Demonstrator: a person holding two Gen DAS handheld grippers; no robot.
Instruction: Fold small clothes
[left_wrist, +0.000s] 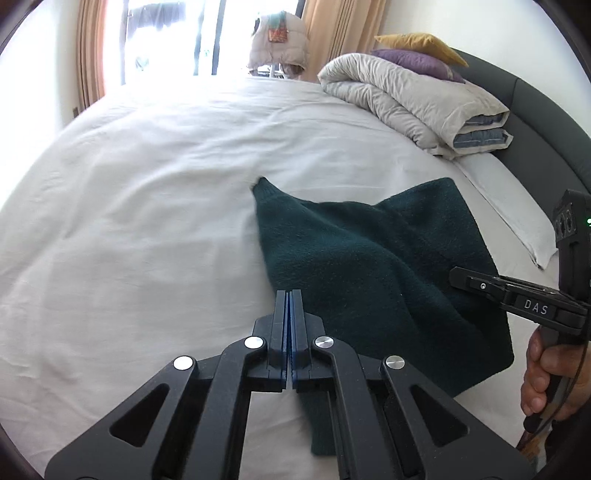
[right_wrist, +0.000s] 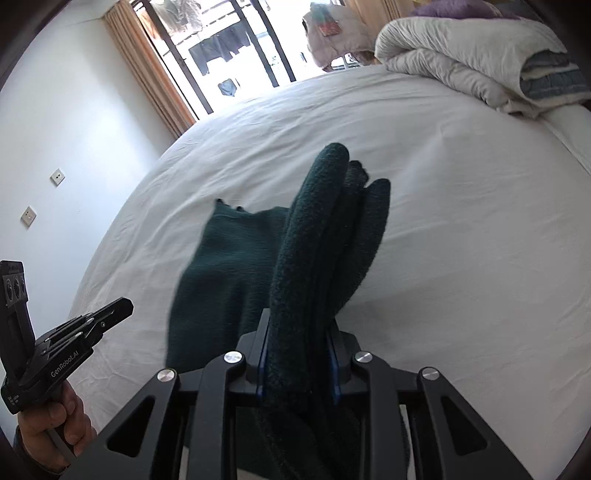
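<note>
A wide bed (left_wrist: 155, 177) fills both views, covered by a white sheet with soft creases. On it lies a dark green knit garment (left_wrist: 369, 258), partly lifted into folds.

In the left wrist view the left gripper (left_wrist: 290, 295) has its fingers pressed together, blue pads touching, with nothing visibly between them at the tips. The garment's near edge passes beneath the gripper's frame. At the right edge of this view a hand (left_wrist: 546, 373) holds the right gripper (left_wrist: 456, 277), whose tip touches the garment's right side.

In the right wrist view the right gripper (right_wrist: 297, 325) holds a thick bunch of the garment (right_wrist: 317, 240) between its fingers, which stand narrowly apart around the cloth. The bunched folds stick forward past the fingertips, and the rest of the cloth hangs down to the left, blurred. At the lower left a hand (right_wrist: 51, 424) grips the left gripper (right_wrist: 123, 308), its fingers closed, just beside the garment.

At the head of the bed, on the right, sits a rolled beige duvet (left_wrist: 410, 99) with a blue-striped edge. Behind it are a purple pillow (left_wrist: 417, 62) and a yellow pillow (left_wrist: 417, 42), against a dark grey padded headboard (left_wrist: 535, 122). A white pillow (left_wrist: 506, 206) lies flat beside the headboard.

Beyond the bed a bright glass door (right_wrist: 229, 48) has dark frames and tan curtains (right_wrist: 147, 74) at its sides. A pale puffy jacket (left_wrist: 279, 44) hangs near the door. The wall (right_wrist: 66, 122) on the left is white, with two small wall sockets (right_wrist: 57, 176).
</note>
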